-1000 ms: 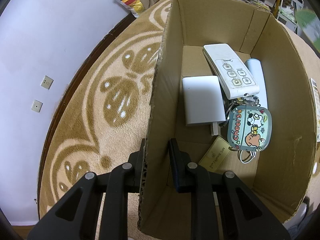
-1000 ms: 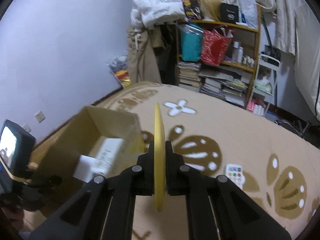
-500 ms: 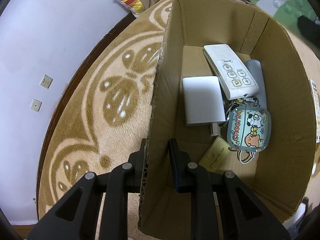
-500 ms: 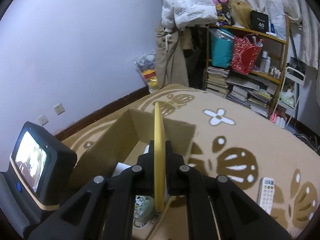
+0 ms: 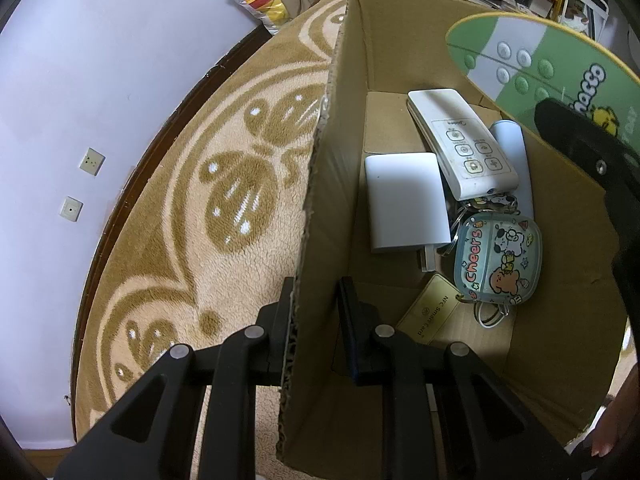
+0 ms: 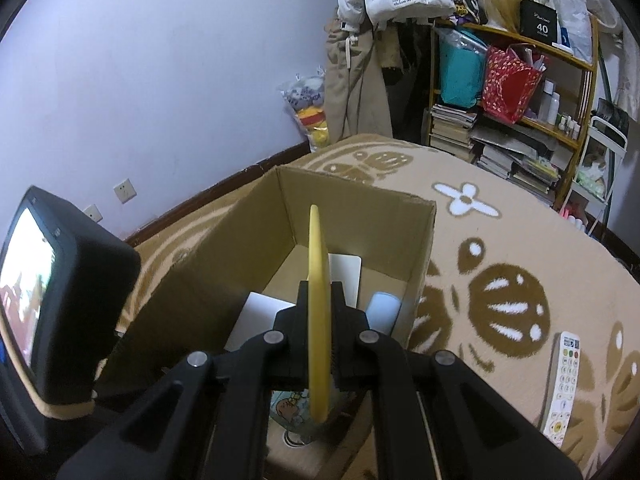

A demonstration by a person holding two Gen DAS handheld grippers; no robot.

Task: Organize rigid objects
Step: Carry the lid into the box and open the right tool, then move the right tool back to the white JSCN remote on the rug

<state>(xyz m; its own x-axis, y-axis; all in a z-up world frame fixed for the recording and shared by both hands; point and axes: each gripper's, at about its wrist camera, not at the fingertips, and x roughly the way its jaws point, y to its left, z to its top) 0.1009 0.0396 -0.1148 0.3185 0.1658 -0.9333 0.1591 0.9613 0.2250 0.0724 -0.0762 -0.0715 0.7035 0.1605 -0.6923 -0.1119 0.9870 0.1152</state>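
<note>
Clamped edge-on between the jaws of the right gripper point(image 6: 319, 304), the yellow-rimmed green disc point(image 5: 536, 72) has swung from open carpet to a spot over the cardboard box point(image 6: 360, 216), now filling the upper right of the left gripper's view.

Our left gripper point(image 5: 314, 294) is clamping the cardboard box point(image 5: 320, 208) wall; a green disc point(image 5: 532, 68) is hanging over the white remote point(image 5: 460, 140).
</note>
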